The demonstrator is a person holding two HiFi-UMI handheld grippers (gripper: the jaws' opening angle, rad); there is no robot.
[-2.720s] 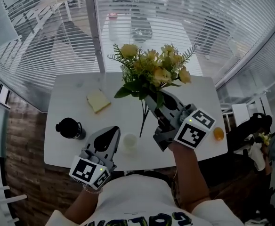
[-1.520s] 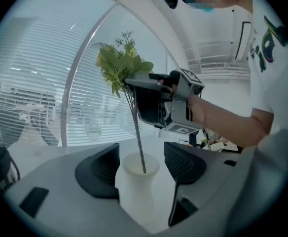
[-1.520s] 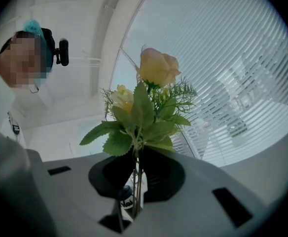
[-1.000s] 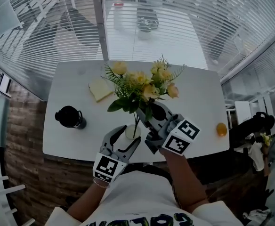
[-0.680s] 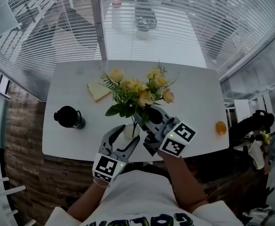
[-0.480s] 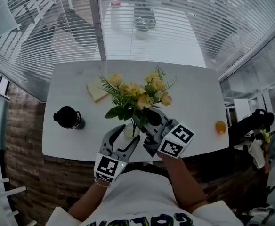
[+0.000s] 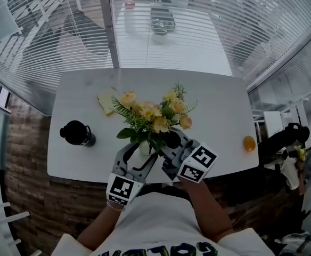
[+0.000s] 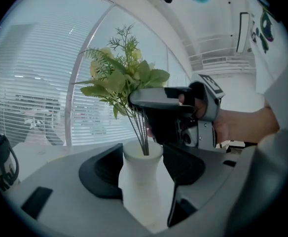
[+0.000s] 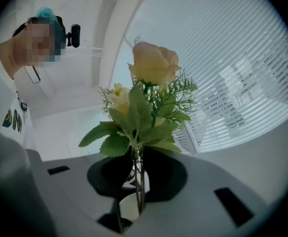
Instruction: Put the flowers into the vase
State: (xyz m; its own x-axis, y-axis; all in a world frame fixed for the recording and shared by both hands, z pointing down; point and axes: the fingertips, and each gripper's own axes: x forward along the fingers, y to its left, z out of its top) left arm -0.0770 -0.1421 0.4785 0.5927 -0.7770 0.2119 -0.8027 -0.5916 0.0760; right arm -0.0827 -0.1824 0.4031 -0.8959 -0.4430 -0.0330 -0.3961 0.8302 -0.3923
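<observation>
A smooth white rectangular table [image 7: 224,116] was seen across mid frame in the head view. A bunch of yellow flowers [image 7: 153,111] with serrated green leaves and thin stems was stood lower centre. The stems were dropped into a matte white narrow-necked vase [image 8: 139,196] near the table's lower edge. The vase neck was clamped by the left gripper [image 8: 143,164], reached in from lower left. The right gripper [image 9: 136,174] was held level just right of it, jaws opening, stems loose between the black pads [image 9: 109,174]. A dark cylindrical mug [image 7: 76,134] was noted left, a pale yellow slab [image 7: 106,99] upper left, a small round orange [image 7: 248,143] far right.
</observation>
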